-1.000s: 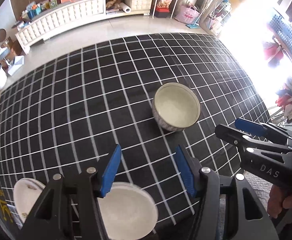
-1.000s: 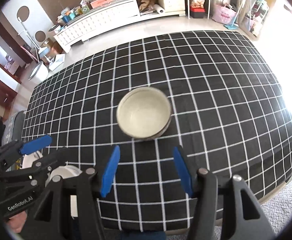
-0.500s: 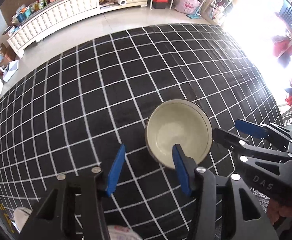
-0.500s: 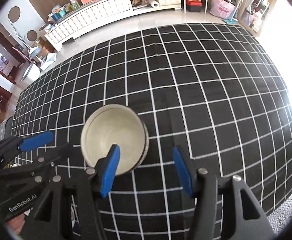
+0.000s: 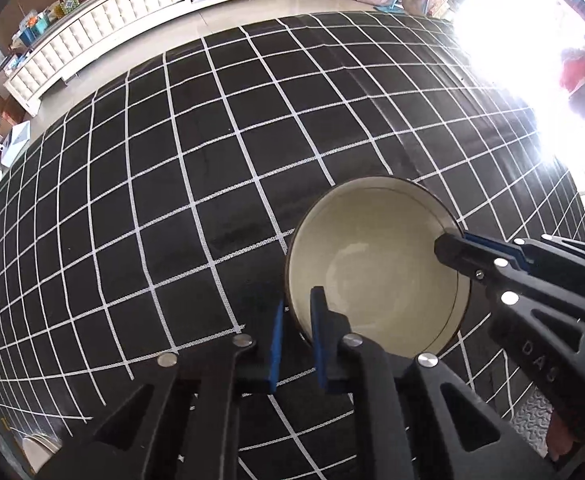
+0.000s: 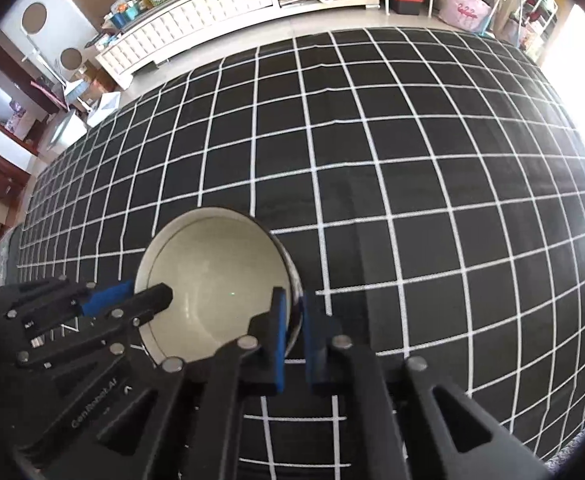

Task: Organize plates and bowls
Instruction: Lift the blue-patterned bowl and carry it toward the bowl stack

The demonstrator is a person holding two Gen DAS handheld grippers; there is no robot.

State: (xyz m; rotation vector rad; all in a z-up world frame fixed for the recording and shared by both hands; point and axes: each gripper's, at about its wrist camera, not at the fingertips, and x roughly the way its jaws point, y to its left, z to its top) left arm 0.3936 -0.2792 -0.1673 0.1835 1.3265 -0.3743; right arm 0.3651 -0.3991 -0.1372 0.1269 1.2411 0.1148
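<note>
A cream bowl with a dark patterned outside [image 5: 376,268] sits on the black checked tablecloth; it also shows in the right wrist view [image 6: 212,284]. My left gripper [image 5: 297,312] is shut on the bowl's left rim, one blue pad inside and one outside. My right gripper [image 6: 292,312] is shut on the bowl's right rim the same way. Each gripper shows in the other's view, the right gripper [image 5: 452,246] and the left gripper [image 6: 148,296], at opposite sides of the bowl.
The black tablecloth with white grid lines [image 5: 196,152] covers the table. A white plate's edge [image 5: 36,444] shows at the near left corner. A white cabinet [image 6: 196,20] and household clutter stand beyond the table. Strong glare comes from the right [image 5: 504,40].
Both grippers have moved in onto the bowl and shut on its opposite rims. The white plates have slid almost out of the left wrist view.
</note>
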